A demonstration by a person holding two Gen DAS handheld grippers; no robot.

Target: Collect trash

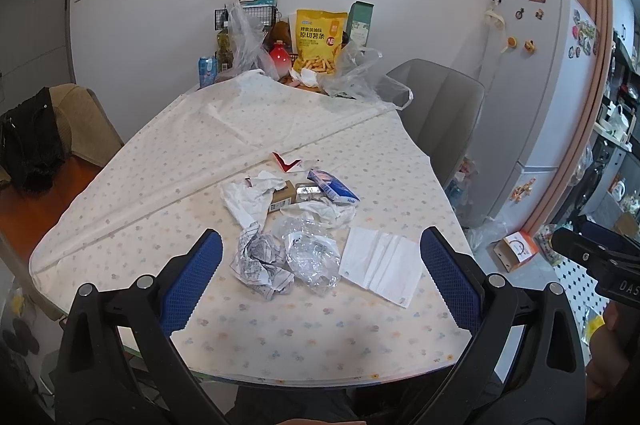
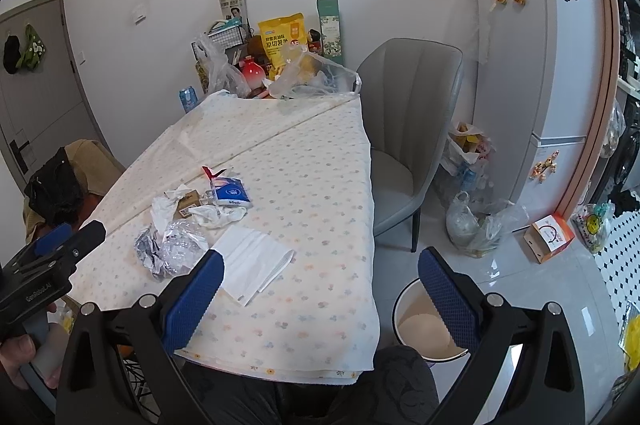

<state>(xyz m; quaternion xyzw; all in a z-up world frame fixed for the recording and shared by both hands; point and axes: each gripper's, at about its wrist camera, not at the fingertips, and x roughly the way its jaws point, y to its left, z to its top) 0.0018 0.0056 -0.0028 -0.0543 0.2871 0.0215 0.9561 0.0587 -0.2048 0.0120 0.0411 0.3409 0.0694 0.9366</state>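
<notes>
**Trash heaped mid-table, both grippers wide and empty**

The left gripper (image 1: 322,281) and right gripper (image 2: 320,295) gape wide, holding nothing. Nearest lie a white face mask (image 1: 380,265), crumpled clear plastic (image 1: 312,257) and crumpled printed paper (image 1: 260,261); behind them a blue tissue pack (image 1: 334,187). A white bin (image 2: 424,329) stands beside the table (image 2: 320,185). Farther off: a yellow snack bag (image 1: 318,39), grey chair (image 2: 408,129).
</notes>
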